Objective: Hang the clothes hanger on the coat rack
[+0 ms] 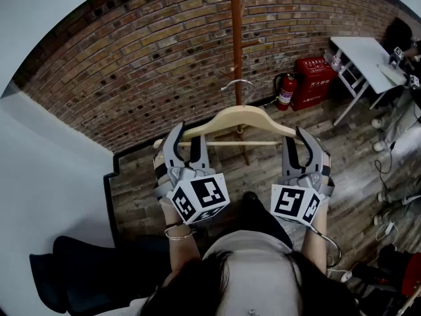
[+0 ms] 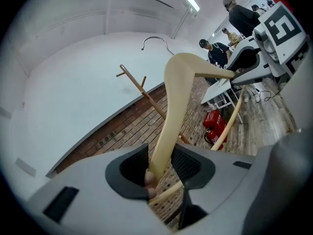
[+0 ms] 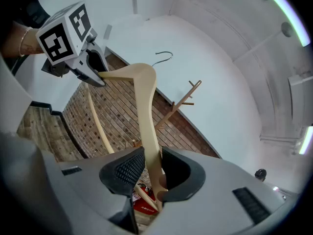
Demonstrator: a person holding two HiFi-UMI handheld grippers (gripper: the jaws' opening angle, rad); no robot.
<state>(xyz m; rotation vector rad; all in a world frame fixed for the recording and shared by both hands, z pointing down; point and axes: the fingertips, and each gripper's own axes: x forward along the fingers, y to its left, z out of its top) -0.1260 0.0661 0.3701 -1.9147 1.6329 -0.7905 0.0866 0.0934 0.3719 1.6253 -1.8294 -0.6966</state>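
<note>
We count 1 wooden hanger (image 1: 240, 120) and 1 coat rack (image 1: 236, 38). Grippers: 2 in all, left gripper (image 1: 187, 141) and right gripper (image 1: 297, 141), w/ 2 marker cubes (image 1: 199, 199), 1 per gripper. Over by the brick wall (image 1: 151, 58) we tally 1 fire extinguisher (image 1: 285, 91), 1 red box (image 1: 314, 81) and 1 white table (image 1: 365, 54). In the left gripper view we make out approx. 3 people (image 2: 212, 48), far off in the bkgd.
</note>
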